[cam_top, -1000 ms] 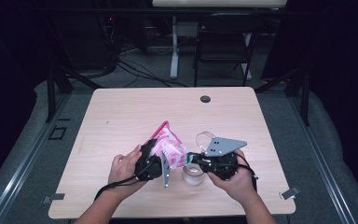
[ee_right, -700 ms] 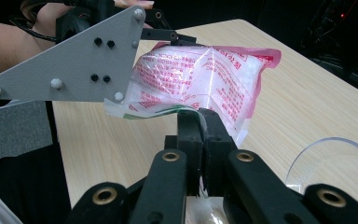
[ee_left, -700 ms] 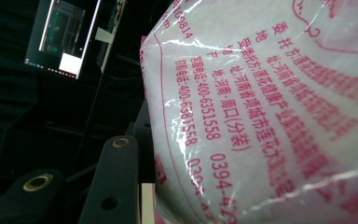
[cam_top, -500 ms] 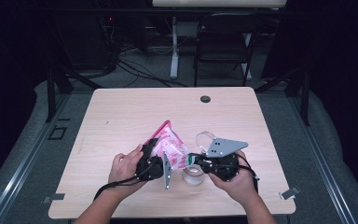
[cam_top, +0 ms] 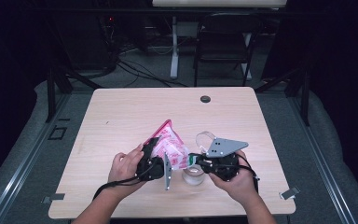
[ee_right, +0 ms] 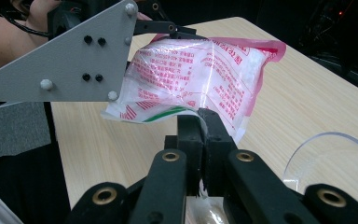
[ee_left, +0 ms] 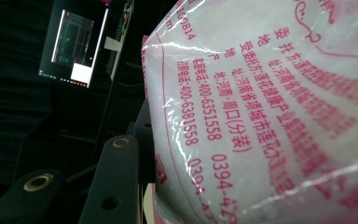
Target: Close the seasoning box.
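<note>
Pink-printed plastic bag (cam_top: 170,145) held tilted above table (cam_top: 121,116), near front edge, betw. both grippers. Left gripper (cam_top: 153,148) clamped on bag's left side; bag (ee_left: 270,112) presses against its jaw in left gripper view. Right gripper (ee_right: 204,122) jaws pinched on bag's lower edge. Clear round container (cam_top: 193,176) on table just below bag. Clear lid (cam_top: 206,137) rests beside right gripper.

A clear plastic bag (cam_top: 170,147) with pink edges and pink Chinese print, filled with white granules, is held tilted above the table's near middle, one pink corner pointing up and away.
</note>
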`<state>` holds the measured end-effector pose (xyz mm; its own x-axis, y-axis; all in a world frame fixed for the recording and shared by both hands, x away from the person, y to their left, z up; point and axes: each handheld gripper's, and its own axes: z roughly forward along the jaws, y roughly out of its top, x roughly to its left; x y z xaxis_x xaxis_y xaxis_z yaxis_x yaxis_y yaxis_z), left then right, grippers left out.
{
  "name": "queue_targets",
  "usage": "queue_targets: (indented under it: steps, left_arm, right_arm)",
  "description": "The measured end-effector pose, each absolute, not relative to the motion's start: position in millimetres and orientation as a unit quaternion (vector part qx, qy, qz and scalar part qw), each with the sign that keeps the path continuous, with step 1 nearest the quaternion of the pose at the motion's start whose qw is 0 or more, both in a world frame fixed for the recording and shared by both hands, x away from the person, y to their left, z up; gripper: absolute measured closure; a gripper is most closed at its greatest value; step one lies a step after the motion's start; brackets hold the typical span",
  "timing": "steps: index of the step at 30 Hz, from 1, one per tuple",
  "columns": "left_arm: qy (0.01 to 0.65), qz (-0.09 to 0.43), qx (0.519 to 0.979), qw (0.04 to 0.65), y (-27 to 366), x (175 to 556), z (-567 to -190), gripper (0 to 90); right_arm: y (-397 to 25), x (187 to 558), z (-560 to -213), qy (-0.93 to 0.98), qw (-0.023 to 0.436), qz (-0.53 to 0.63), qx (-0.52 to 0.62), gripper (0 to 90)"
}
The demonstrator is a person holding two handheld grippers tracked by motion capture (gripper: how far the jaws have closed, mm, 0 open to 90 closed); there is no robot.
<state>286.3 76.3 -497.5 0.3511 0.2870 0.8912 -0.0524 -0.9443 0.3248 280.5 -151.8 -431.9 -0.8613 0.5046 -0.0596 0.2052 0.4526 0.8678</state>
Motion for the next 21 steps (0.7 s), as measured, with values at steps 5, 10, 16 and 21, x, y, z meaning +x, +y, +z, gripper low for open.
queue_targets:
  steps: [5, 10, 16, 21]
  left_arm:
    - [0.072, 0.565, 0.808, 0.150, 76.4, 286.1, -497.0, 61.4]
    - [0.068, 0.566, 0.808, 0.147, 76.3, 285.8, -496.0, 61.5]
    - [0.068, 0.566, 0.808, 0.146, 77.1, 286.2, -493.7, 61.5]
    - [0.064, 0.571, 0.806, 0.146, 77.7, 286.3, -492.2, 61.6]
  right_arm:
    - [-152.1, 281.0, -432.4, 0.838, 0.155, 0.478, 0.212, 88.2]
    - [-152.1, 280.9, -432.6, 0.838, 0.156, 0.477, 0.213, 88.2]
    - [-152.5, 282.0, -434.0, 0.838, 0.155, 0.477, 0.213, 88.2]
    - [-152.1, 282.6, -435.4, 0.839, 0.154, 0.475, 0.214, 88.4]
